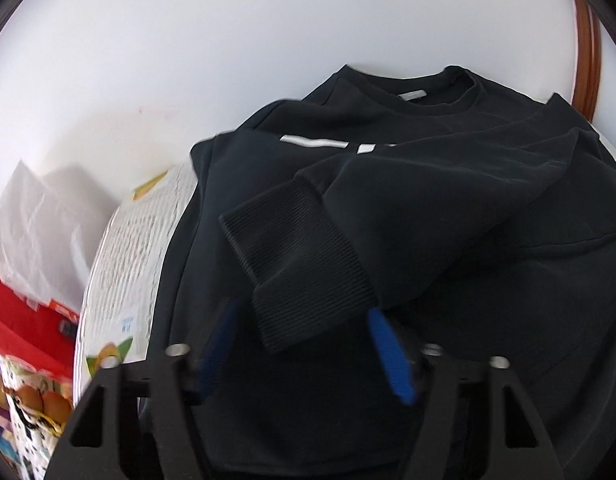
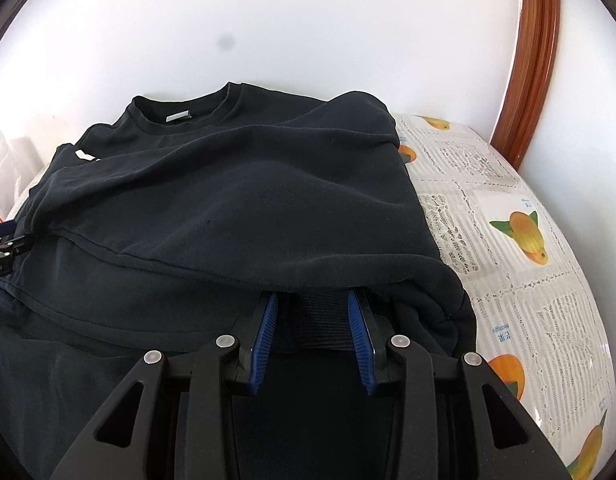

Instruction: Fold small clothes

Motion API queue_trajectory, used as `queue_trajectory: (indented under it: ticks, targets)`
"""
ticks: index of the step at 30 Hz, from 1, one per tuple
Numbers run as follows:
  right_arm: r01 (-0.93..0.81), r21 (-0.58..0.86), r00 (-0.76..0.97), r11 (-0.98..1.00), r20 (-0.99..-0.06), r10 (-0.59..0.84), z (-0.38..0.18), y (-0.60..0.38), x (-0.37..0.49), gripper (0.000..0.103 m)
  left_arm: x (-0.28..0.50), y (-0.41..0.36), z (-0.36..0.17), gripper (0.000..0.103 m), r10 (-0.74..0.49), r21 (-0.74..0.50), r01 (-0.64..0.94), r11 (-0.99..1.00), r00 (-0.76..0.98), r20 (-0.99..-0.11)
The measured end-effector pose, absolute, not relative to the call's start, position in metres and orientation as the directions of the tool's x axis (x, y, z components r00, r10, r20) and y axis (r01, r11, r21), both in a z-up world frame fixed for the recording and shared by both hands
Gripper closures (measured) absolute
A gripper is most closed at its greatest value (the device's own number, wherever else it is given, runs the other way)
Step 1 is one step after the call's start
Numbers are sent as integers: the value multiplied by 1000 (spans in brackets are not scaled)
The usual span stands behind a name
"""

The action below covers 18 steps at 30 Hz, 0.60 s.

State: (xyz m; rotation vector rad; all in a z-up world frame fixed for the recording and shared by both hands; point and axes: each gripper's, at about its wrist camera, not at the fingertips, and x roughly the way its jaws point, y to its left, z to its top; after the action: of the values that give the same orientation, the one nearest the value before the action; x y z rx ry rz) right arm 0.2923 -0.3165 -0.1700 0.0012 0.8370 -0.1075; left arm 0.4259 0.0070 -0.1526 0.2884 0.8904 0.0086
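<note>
Since the black sweatshirt [image 2: 236, 200] lying on the table [image 2: 508, 208] is soft, limp knit, grip ribbed cuff [image 1: 304, 264] or hem. Left hand-held gripper [image 1: 304, 344] apart, empty; right hand-held gripper [image 2: 314, 320] apart around a fabric fold.

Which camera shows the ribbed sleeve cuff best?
Left wrist: the ribbed cuff lies in full view on the black sweatshirt. Right wrist shows no clear cuff, only dark ribbed fabric mostly hidden under a fold.

Matt cloth sweatshirt [image 2: 236, 200], ribbed cuff [image 1: 300, 264]; seemingly glossy plastic tablecloth [image 2: 508, 272].
</note>
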Motion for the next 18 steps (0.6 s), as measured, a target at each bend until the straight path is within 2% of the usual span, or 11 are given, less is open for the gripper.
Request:
queue_trajectory:
  ticks: [2,4,12,15,18]
  targets:
    - [98,-37,665,995,-741,-93,-170,-316,292,67,427,5,-150,85,155,273,91,958,636,-756]
    - [98,-31,665,995,-741,-89,-170,-317,292,67,427,6,-147,91,150,274,100,957,637,-756]
    - [100,-25,668,995,-739,-86,-169,-318,291,67,403,43,-111,93,138,227,45,973,675,-725]
    - [100,-36,669,994,-737,-94,-168,-315,289,67,392,47,-115,93,168,263,39,964,676,-717]
    - [94,-30,669,995,-738,-85,-165,-315,286,67,393,52,-134,92,180,265,40,964,637,-750]
